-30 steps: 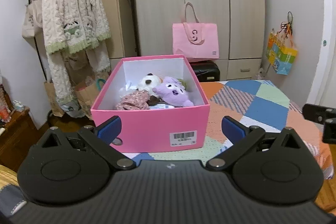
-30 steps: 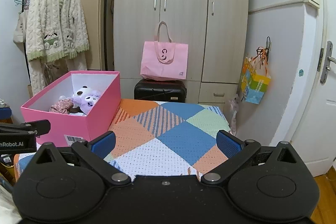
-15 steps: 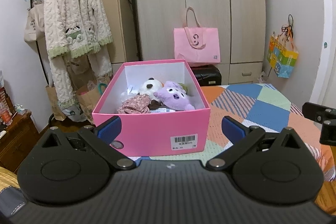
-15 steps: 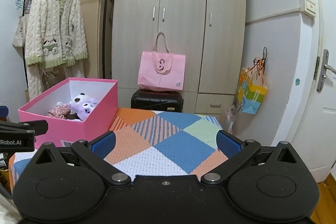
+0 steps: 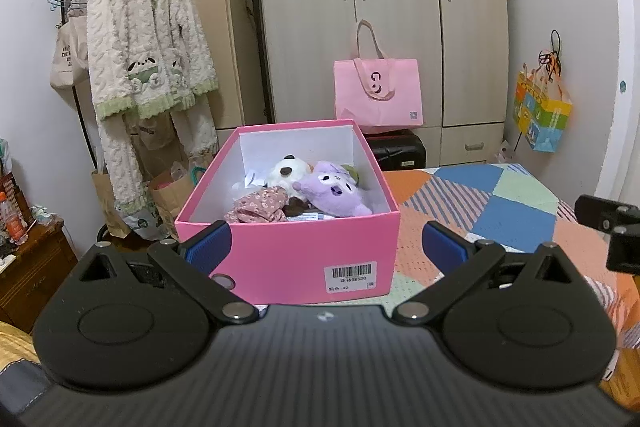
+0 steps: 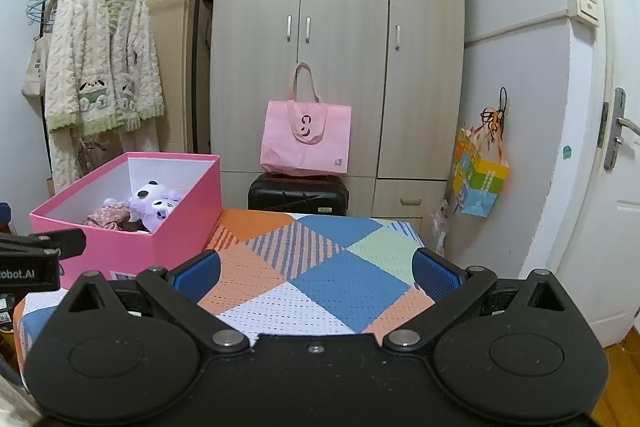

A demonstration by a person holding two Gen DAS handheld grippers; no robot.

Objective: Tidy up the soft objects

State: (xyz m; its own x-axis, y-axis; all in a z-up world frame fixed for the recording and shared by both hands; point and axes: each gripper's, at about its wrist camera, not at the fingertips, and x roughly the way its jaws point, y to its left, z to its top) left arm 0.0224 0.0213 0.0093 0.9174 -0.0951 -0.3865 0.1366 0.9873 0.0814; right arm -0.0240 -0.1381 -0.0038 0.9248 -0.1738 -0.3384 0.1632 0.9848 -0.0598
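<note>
Soft toys lie in a pink box straight ahead of the left gripper, both grippers spread wide and empty.

The patchwork cloth covers the surface under the right gripper and runs left beneath the box; that box stands ahead and to the left of the right gripper, just past the left gripper's blue fingertips. Inside, a purple plush rests against a white panda plush, with a floral pink fabric piece nearest the tool's left finger.
</note>
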